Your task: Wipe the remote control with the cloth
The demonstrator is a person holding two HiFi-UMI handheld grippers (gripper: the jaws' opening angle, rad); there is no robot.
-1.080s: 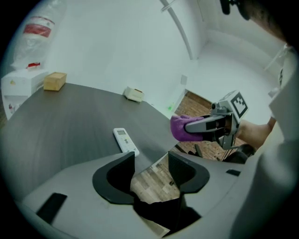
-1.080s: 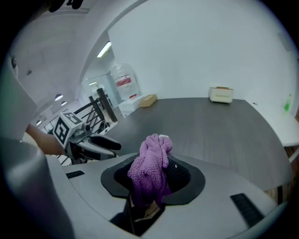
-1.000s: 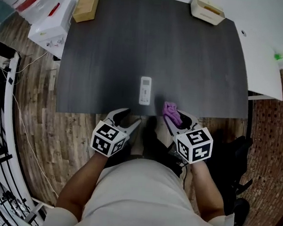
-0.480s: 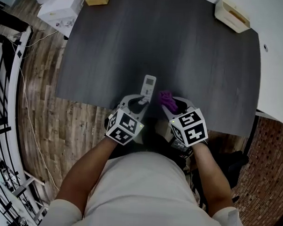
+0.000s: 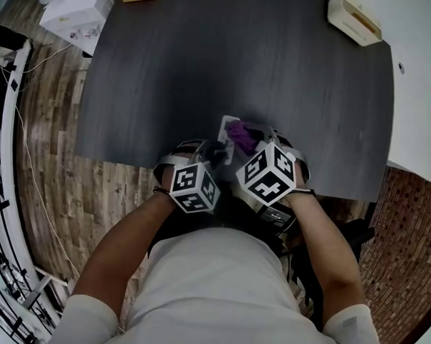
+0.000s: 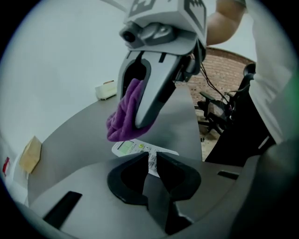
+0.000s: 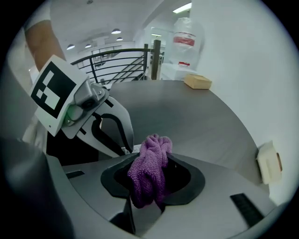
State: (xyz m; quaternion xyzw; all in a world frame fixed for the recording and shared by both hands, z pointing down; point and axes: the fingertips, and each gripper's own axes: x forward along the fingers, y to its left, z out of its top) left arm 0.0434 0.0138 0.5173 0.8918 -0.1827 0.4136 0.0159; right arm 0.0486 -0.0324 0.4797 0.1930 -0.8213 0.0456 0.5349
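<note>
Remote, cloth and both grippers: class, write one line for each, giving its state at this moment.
Remote: face up, screen end away from the person, near end between the left gripper's jaws.
Cloth: bunched, at the remote's screen end; contact unclear.
Left gripper: jaws have just been closing, now on the remote.
Right gripper: shut on the cloth.

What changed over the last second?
Both grippers moved forward from the table edge to the remote. The left gripper has just been closing its fingers on the remote's near end; the right gripper brought the cloth over it. Unchanged: right still grips cloth, remote on table.
</note>
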